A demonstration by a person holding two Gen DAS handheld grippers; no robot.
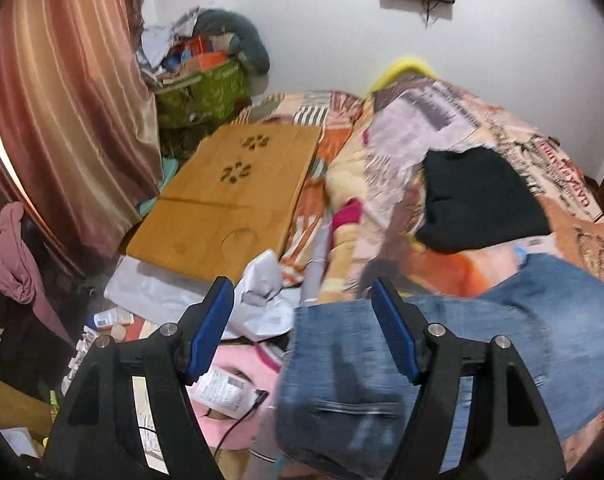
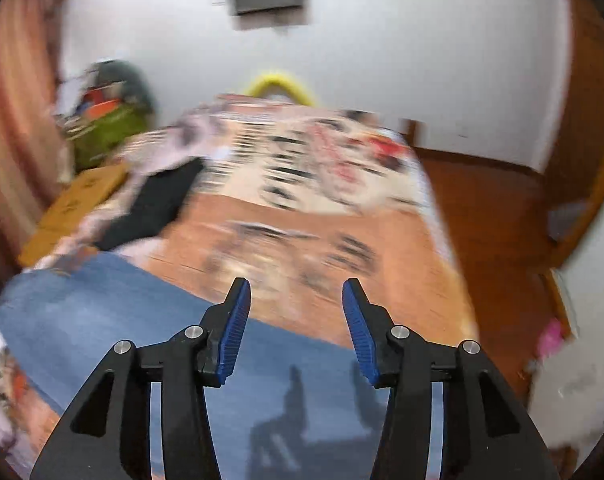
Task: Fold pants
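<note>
Blue denim pants (image 1: pixel 442 344) lie flat on the patterned bedspread (image 1: pixel 502 168), their near end under my left gripper (image 1: pixel 304 292). That gripper hovers above the cloth with its blue pads wide apart and nothing between them. In the right wrist view the same pants (image 2: pixel 121 312) spread across the lower left of the bed. My right gripper (image 2: pixel 296 294) hangs over their edge, jaws apart and holding nothing. Its shadow falls on the denim. A black garment (image 1: pixel 474 200) rests further up the bed.
A wooden lap board (image 1: pixel 225 196) lies left of the bed, with white bags, a pink cloth and a cable (image 1: pixel 241 412) below it. A striped curtain (image 1: pixel 61 100) hangs at left; a green bag (image 1: pixel 201 92) stands in the corner. Wooden floor (image 2: pixel 494 216) runs right of the bed.
</note>
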